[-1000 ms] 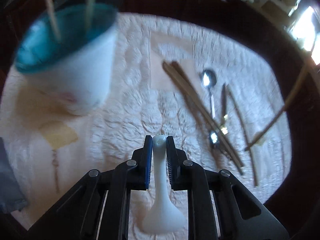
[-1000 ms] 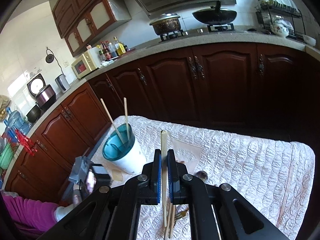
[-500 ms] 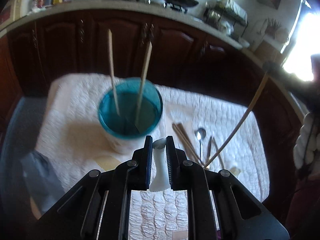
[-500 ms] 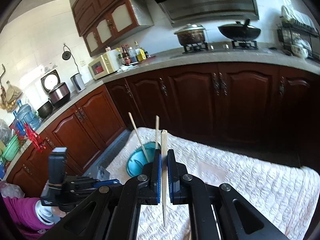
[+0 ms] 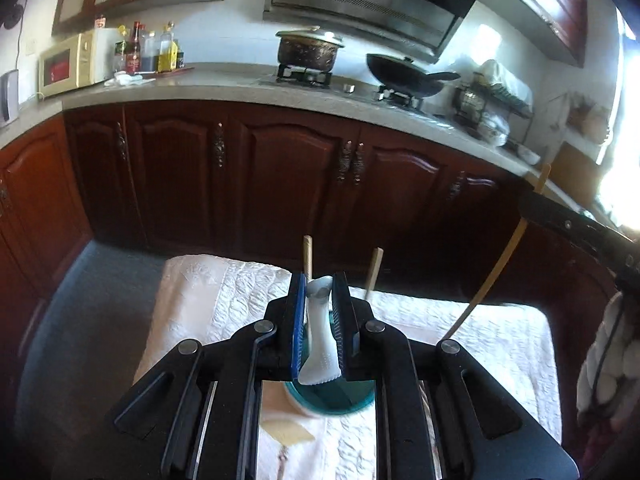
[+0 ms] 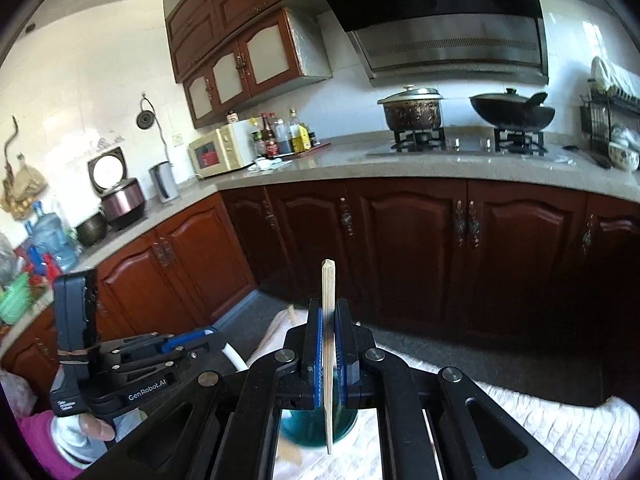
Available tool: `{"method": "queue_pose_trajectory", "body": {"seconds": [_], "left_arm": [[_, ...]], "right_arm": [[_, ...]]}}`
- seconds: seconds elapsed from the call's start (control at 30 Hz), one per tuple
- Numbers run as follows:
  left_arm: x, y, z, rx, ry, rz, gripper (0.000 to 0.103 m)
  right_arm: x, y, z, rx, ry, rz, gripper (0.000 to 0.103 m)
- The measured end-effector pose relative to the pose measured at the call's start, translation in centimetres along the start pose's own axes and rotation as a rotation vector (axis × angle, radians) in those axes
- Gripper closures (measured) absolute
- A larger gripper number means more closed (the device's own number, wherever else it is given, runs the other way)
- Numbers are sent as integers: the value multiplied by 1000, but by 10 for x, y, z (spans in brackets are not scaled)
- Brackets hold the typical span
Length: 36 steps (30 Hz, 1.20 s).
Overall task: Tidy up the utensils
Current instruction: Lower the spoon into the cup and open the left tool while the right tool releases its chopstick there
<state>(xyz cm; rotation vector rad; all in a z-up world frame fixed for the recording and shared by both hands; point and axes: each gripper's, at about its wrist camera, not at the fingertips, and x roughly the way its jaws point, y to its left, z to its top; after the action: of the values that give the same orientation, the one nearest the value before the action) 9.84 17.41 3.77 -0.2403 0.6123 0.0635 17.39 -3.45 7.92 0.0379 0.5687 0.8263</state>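
My left gripper (image 5: pixel 318 292) is shut on a white ceramic spoon (image 5: pixel 318 344), handle up, bowl hanging just above the teal-rimmed cup (image 5: pixel 332 400). Two chopsticks (image 5: pixel 307 254) stand in that cup. My right gripper (image 6: pixel 328 316) is shut on a pale bamboo chopstick (image 6: pixel 328 344), held upright with its lower tip over the teal cup (image 6: pixel 316 430). The left gripper (image 6: pixel 216 340) also shows in the right wrist view, at the left. The right gripper's chopstick (image 5: pixel 492 276) also shows in the left wrist view, slanting down at the right.
The cup stands on a white quilted cloth (image 5: pixel 224 300) over a small table. Dark wood cabinets (image 5: pixel 280 184) and a counter with a stove, pots and a microwave lie beyond. Grey floor (image 5: pixel 80 320) runs between table and cabinets.
Both grippers have tilted up and moved over the cup. The spoon now hangs just above the cup's mouth. The loose utensils on the cloth have dropped out of view.
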Motion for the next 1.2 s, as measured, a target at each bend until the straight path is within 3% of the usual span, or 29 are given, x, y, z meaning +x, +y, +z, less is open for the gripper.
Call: {"method": "queue_pose_trajectory", "body": {"seconds": [0.43,0.8,1.0,1.07,1.13,1.2], "left_arm": [[78,-3,-12,-30,67,81,91],[108,-1,-33,-33,137,115,91],[102,1,-38,-52,150,102,91],[100,2,-39,-53,152,100,90],[95,3,-40,-62,154,94,87],[91,2,-41,-64,153,88,86]], "right_arm": [[75,-15,-21,26,91,-36,98],[116,-32,-64,74,209,-26,98],[127,-43,-76,111,249,-14,97],[125,-46,-77,120,259,-11,91],[120,-47,-78,119,255,-13,76],[115,-47,-80,127,254,-10,75]]}}
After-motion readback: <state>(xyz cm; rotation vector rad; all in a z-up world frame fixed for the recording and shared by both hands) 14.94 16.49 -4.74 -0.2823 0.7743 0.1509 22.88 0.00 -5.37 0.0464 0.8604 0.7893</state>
